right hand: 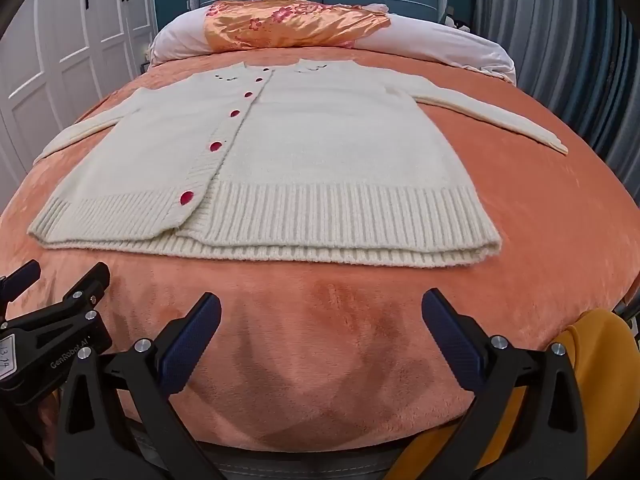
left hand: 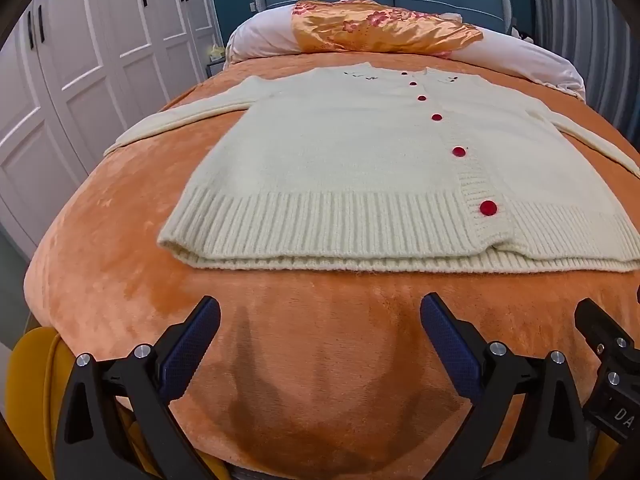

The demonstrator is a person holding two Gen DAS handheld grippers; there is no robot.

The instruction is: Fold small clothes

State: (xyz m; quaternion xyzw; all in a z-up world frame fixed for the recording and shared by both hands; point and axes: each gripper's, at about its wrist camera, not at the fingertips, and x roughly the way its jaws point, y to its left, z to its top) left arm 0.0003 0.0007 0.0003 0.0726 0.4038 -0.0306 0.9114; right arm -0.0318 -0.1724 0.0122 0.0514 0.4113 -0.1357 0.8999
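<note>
Cream cardigan (left hand: pixel 340 168) spread flat and face up on the orange blanket (left hand: pixel 120 240) of the bed, buttoned shut with red buttons (left hand: pixel 488 208) down the front, ribbed hem (right hand: pixel 320 216) nearest the cameras, collar toward the pillows (right hand: pixel 280 24). Both sleeves stretched out sideways from the cardigan. Nothing folded yet.

Left hand-held gripper (left hand: pixel 320 332) just short of the hem, jaws spread wide, nothing between them. Right hand-held gripper (right hand: pixel 320 332) likewise just short of the hem, wide open and empty; the two close beside each other, both angled down at bare blanket.

Step in hand, most likely: first grasp for a sleeve fold. Best done by moving each gripper out to its own side of the cardigan, pinching the sleeve near the cuff (right hand: pixel 560 146) through the full knit thickness, then carrying it across the chest so it lies flat over the button line. Thick soft knit: deep bite, firm closure, low lift, slow drag to avoid shifting the body on the plush blanket. Far end of the left sleeve (left hand: pixel 160 126) curved off by the fisheye, so cuff position there perhaps uncertain.
</note>
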